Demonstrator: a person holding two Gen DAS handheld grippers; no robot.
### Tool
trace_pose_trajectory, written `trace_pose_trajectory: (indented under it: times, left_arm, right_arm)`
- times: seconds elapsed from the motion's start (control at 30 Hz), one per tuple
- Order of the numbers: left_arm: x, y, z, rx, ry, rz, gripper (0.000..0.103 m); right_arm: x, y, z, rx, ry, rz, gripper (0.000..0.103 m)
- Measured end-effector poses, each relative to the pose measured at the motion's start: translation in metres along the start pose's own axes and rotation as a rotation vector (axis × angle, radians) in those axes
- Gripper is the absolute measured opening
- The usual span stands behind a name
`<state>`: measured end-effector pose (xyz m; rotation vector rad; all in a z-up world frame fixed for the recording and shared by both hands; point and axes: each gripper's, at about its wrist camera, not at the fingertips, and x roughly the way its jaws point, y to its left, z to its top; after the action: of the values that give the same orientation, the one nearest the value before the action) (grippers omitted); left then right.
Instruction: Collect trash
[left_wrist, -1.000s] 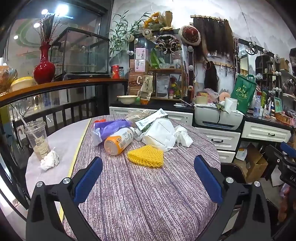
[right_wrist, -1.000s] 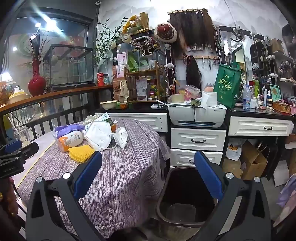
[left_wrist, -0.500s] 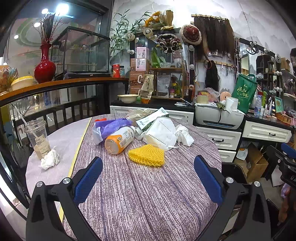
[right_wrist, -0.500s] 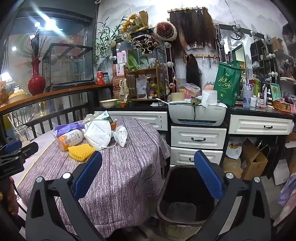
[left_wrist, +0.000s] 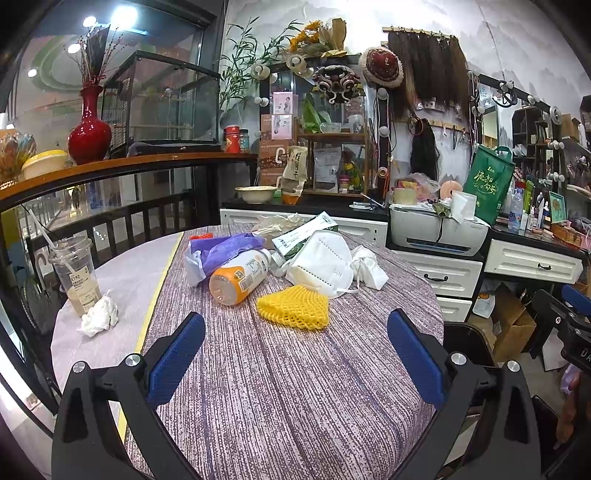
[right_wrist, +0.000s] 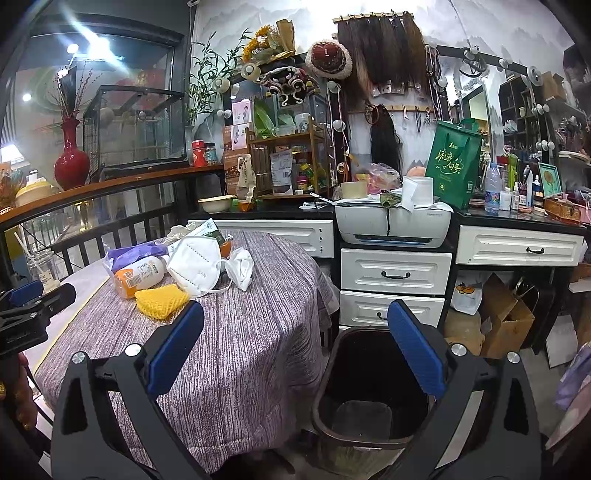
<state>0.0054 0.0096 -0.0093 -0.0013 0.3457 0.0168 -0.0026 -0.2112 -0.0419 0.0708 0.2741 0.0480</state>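
Trash lies on the round table (left_wrist: 280, 387): a yellow foam net (left_wrist: 293, 307), an orange-capped bottle (left_wrist: 240, 276), a white face mask (left_wrist: 320, 264), a crumpled white tissue (left_wrist: 365, 261), a purple bag (left_wrist: 225, 249) and a green-white carton (left_wrist: 304, 233). My left gripper (left_wrist: 295, 354) is open and empty, short of the foam net. My right gripper (right_wrist: 295, 350) is open and empty, between the table edge and a dark trash bin (right_wrist: 373, 384) on the floor. The foam net (right_wrist: 160, 298) and mask (right_wrist: 194, 264) lie to its upper left.
A plastic cup with a straw (left_wrist: 75, 275) and a tissue wad (left_wrist: 99, 314) sit at the table's left. White drawers (right_wrist: 395, 273) and a printer (right_wrist: 393, 221) stand behind the bin. Cardboard boxes (right_wrist: 508, 317) sit on the floor at right. A railing (left_wrist: 122, 221) runs behind the table.
Both grippers have drifted slightly; the right wrist view has shifted a little so the bin and table sit a bit closer. Nothing was grasped or moved.
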Motion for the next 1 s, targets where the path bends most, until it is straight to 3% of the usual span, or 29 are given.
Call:
trace_pose_trajectory:
  times: [1.0]
  left_arm:
    - [0.005, 0.0011, -0.0051, -0.001, 0.008, 0.004, 0.098]
  right_arm:
    - [0.0013, -0.0002, -0.0029, 0.006, 0.009, 0.002, 0.098]
